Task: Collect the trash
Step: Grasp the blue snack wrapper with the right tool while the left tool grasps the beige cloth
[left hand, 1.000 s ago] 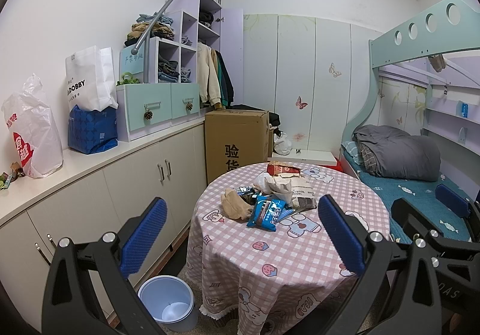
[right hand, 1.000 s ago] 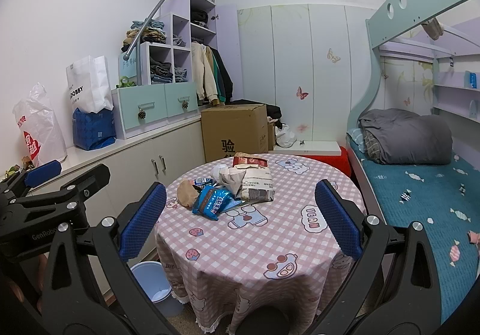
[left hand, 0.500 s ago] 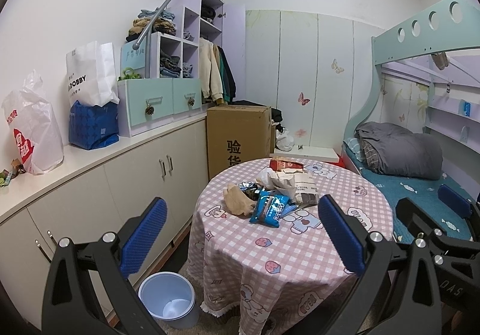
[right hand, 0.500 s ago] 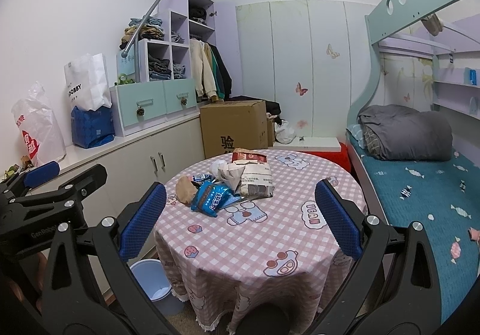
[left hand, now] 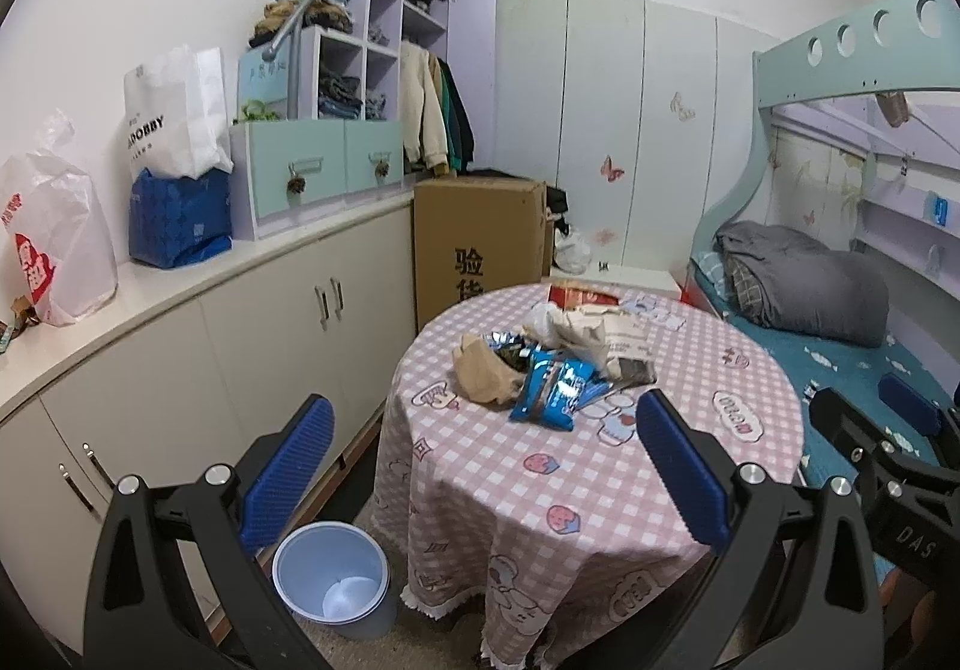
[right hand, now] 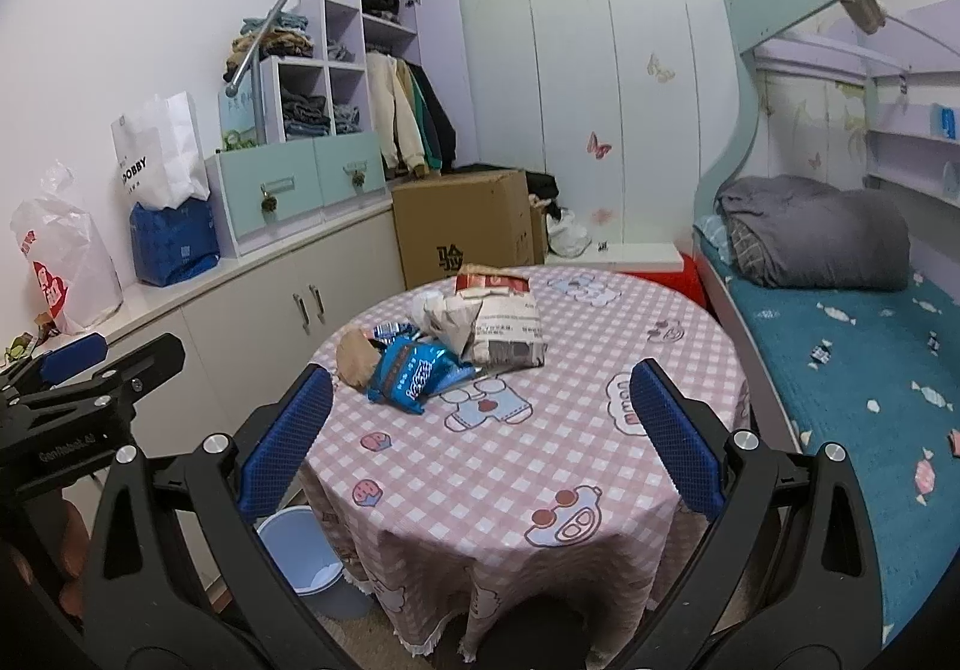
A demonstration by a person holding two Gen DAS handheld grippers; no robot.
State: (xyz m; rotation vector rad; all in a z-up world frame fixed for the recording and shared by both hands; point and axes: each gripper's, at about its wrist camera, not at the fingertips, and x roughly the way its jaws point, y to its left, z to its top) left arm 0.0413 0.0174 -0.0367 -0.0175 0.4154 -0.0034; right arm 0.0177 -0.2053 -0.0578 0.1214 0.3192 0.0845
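While heaped loose like this, easy to scatter. Trash (left hand: 558,358) in one pile at the middle of the tabletop (left hand: 690,370): blue packet (left hand: 552,385) nearest, brown wad (left hand: 480,376) touching the packet's left side, white printed bag (left hand: 624,346) behind the packet, red pack (left hand: 579,298) farther behind again.

Overlapping pieces, so a risk of pinching one and dragging its neighbours. Could shove light wrappers off the rim beyond the packet, or toward the bed (left hand: 840,370) on the packet's right.

Slick-looking foil on the packet: likely to slip from a shallow pinch, or to be pressed flat with nothing caught. Loose checked cloth (left hand: 540,550) under the packet: may get nipped along with it, wrinkle, and tug the whole heap.

Bin (left hand: 372,625) on the floor, below and left of the packet, close beside the cloth's hem. Modest mouth, so a release from high up or off-line could miss.

Left gripper (left hand: 480,412) and right gripper (right hand: 480,376) both short of the packet and apart from it, jaws spread wide and empty. Held side by side; reaching for the same piece could knock one against the other. Safer taken one piece each, packet first.
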